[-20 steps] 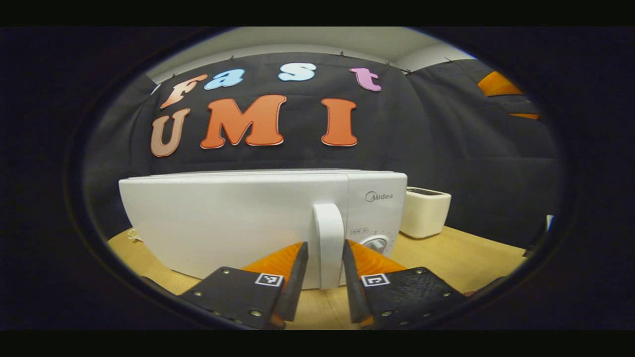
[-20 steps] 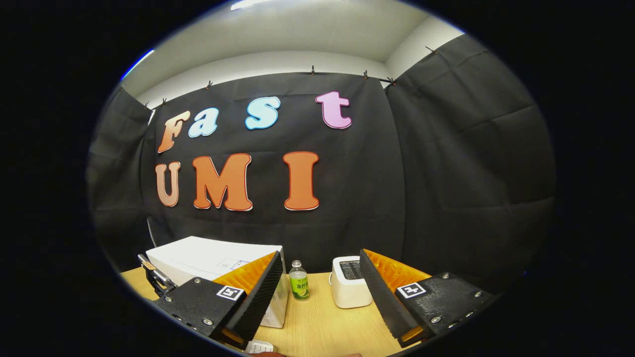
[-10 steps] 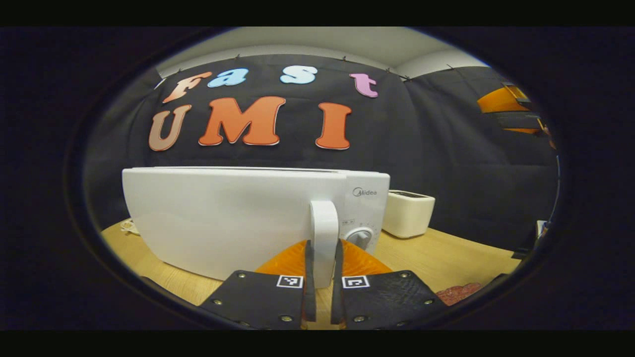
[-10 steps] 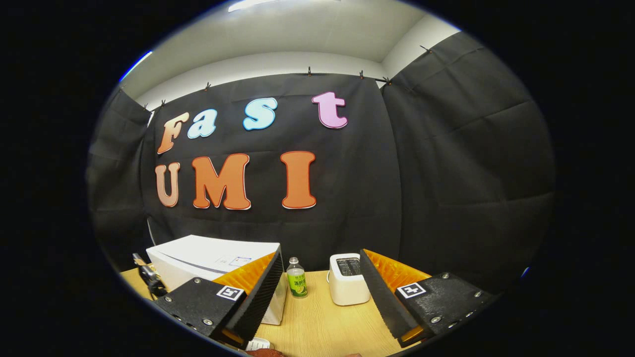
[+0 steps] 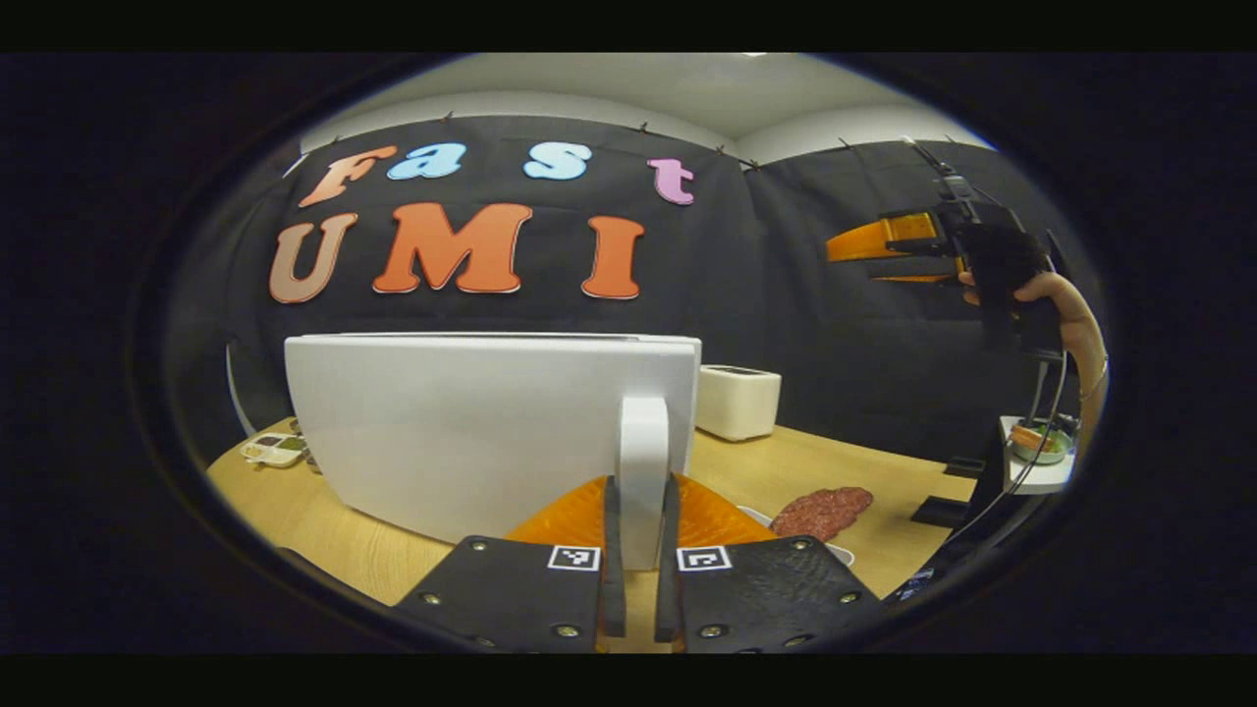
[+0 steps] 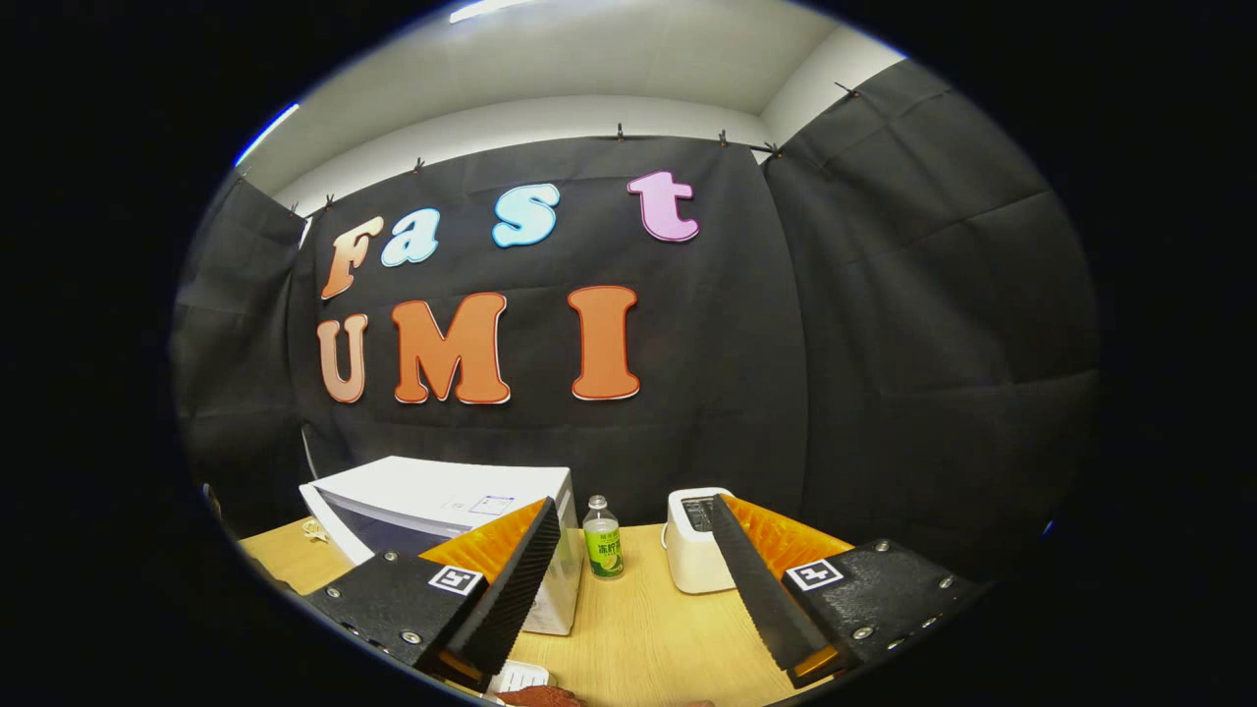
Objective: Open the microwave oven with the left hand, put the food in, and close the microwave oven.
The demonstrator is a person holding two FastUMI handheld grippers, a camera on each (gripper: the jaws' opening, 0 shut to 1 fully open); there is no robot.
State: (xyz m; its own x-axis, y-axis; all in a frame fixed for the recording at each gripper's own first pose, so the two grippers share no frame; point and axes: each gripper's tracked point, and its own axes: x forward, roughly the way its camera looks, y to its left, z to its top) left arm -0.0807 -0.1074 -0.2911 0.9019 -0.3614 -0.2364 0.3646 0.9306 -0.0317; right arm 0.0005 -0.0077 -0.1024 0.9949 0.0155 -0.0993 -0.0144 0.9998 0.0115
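Since a second ago my left claw (image 5: pixel 640 579) has gone from straddling the handle to pinching it, and the glossy white microwave door (image 5: pixel 491 422) is now swinging outward with it, hiding the control panel that was showing beside it. Both ribbed black fingers are pressing the sides of the smooth white bar handle (image 5: pixel 643 471), which is standing upright, its long axis vertical, at the door's right edge.

From the right gripper view, the boxy white microwave oven (image 6: pixel 442 511) is sitting on the pale wooden counter (image 6: pixel 638 638) at the left, its dark opening starting to show along the front. My right claw (image 6: pixel 638 579) is hanging wide apart and holding nothing. A small clear bottle with a green label (image 6: pixel 602 538) is standing just beside the oven, and a rounded cream toaster (image 6: pixel 697 540) is standing near it to the right.

In the left gripper view, a lumpy reddish-brown piece of food (image 5: pixel 823 511) is lying on a white plate on the counter, right of the door. Farther off, a hand (image 5: pixel 1065 314) is holding the other claw high.
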